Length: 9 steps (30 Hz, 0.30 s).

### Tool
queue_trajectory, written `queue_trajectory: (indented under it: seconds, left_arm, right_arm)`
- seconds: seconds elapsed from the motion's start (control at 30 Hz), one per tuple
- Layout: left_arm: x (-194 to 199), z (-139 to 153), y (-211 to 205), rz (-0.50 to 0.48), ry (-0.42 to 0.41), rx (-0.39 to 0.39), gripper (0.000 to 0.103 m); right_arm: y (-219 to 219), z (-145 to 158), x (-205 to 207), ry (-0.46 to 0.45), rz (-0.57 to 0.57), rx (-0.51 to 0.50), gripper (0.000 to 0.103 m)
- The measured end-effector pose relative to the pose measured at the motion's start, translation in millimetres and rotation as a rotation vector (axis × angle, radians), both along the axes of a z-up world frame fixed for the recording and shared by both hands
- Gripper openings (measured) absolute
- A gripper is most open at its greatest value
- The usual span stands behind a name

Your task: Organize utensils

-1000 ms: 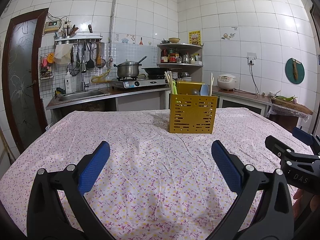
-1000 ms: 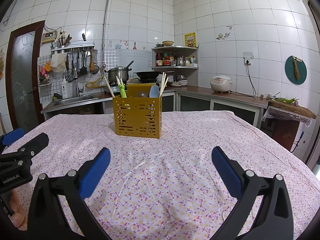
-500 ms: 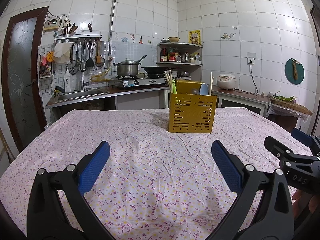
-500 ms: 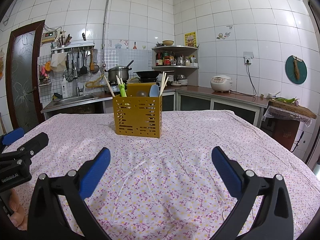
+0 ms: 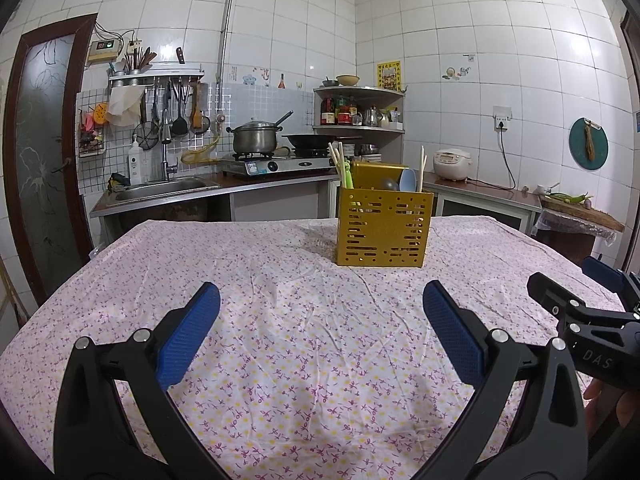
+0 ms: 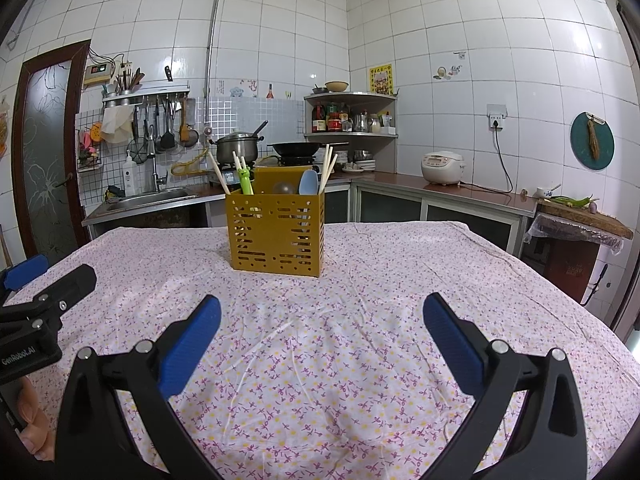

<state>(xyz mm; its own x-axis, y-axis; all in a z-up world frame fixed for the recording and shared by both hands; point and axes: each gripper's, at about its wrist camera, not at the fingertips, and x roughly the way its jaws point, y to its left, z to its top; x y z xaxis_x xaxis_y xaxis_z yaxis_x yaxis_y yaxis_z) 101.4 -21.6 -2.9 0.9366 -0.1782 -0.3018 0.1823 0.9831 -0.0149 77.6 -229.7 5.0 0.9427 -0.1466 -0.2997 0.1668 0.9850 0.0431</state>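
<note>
A yellow perforated utensil caddy [image 5: 383, 229] [image 6: 276, 233] stands upright on the floral tablecloth [image 5: 280, 320] [image 6: 360, 280]. Pale chopsticks [image 6: 329, 165], a green-handled utensil [image 6: 245, 178], a blue spoon [image 6: 308, 182] and a dark ladle stick out of it. My left gripper [image 5: 320, 300] is open with nothing between its blue pads, well short of the caddy. My right gripper [image 6: 320, 312] is open too and holds nothing. Each gripper shows at the edge of the other's view, as the right gripper [image 5: 580, 312] and the left gripper [image 6: 40, 300].
Behind the table runs a counter with a sink [image 5: 160, 188], a stove with a pot [image 5: 254, 140] and a wok, a corner shelf of bottles [image 5: 352, 116] and a rice cooker [image 5: 452, 164]. A chopping board with green vegetables [image 5: 576, 204] lies at the right. A door [image 5: 40, 140] stands at the left.
The left wrist view has shifted slightly, so the caddy sits a bit higher and further off. Both grippers stay open and empty; the right view barely changed.
</note>
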Motion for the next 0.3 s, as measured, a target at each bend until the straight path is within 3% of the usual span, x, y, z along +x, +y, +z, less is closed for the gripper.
queue_trajectory:
  seconds: [0.3]
  left_arm:
    - [1.9,0.2,1.2,-0.005,0.022,-0.012,0.098]
  right_arm:
    - [-0.3,-0.8,0.5,0.004,0.002,0.001,0.099]
